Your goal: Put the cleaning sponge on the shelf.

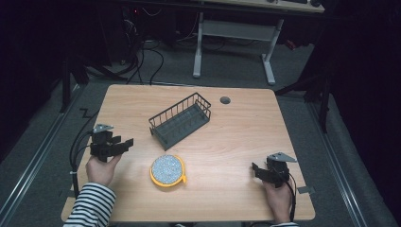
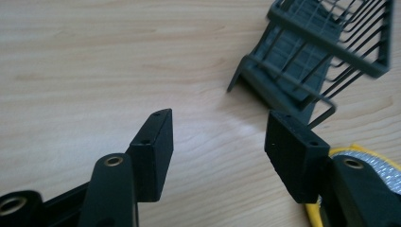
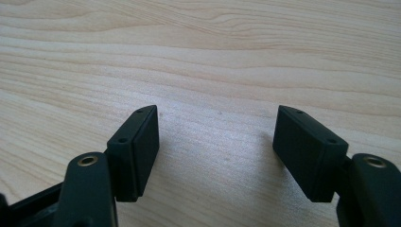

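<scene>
Dark wire basket (image 1: 180,120) lies tipped beside yellow-rimmed dish (image 1: 168,171).

No text, label, brand, number or sign can be read anywhere in these pictures.
</scene>
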Motion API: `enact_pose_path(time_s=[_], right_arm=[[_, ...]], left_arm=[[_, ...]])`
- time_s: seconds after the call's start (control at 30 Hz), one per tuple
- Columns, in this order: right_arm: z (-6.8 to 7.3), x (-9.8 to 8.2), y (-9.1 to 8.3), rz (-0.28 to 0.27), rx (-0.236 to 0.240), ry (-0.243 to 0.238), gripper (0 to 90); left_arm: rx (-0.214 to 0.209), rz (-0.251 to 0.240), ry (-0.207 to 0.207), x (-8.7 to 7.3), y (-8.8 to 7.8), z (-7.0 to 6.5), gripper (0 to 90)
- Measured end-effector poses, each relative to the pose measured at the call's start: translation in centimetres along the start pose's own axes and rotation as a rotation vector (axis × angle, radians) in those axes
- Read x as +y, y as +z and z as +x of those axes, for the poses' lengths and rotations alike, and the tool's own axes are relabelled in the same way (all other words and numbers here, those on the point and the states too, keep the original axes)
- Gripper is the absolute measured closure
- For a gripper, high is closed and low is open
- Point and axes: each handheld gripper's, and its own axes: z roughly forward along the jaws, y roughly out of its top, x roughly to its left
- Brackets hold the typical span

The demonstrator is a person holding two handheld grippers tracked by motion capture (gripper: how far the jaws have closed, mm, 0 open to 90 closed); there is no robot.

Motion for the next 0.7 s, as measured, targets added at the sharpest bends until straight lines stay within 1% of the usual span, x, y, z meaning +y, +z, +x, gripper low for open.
enact_pose_path(time_s=[0.17,0.23,0.3,0.33,0.37,0.43,0.5,0.53,0.7], right_arm=[[0.0,0.0,0.0,0.000,-0.001,0.000,32.2],[0.0,0.0,0.0,0.000,-0.001,-0.001,32.2],[0.0,0.0,0.0,0.002,-0.002,0.000,32.2],[0.0,0.0,0.0,0.002,-0.002,-0.001,32.2],[0.0,0.0,0.0,0.002,-0.002,-0.001,32.2],[0.0,0.0,0.0,0.002,-0.002,0.000,32.2],[0.0,0.0,0.0,0.002,-0.001,0.000,32.2],[0.0,0.0,0.0,0.001,-0.002,-0.001,32.2],[0.0,0.0,0.0,0.002,-0.002,-0.001,32.2]], left_arm=[[-0.020,-0.011,0.027,2.5,0.2,-1.3,43.0],[-0.010,-0.013,0.047,3.4,0.5,-1.8,43.0],[-0.013,-0.007,0.051,4.2,0.8,-2.1,43.0],[-0.018,-0.002,0.055,5.0,1.2,-2.5,43.4],[-0.018,-0.002,0.055,5.0,1.2,-2.5,43.6],[-0.019,0.007,0.065,5.7,1.6,-3.0,43.8],[-0.011,0.021,0.078,6.4,2.2,-3.4,44.1],[-0.013,0.027,0.078,6.7,2.5,-3.5,44.5],[0.012,0.058,0.095,7.8,4.1,-4.2,46.5]])
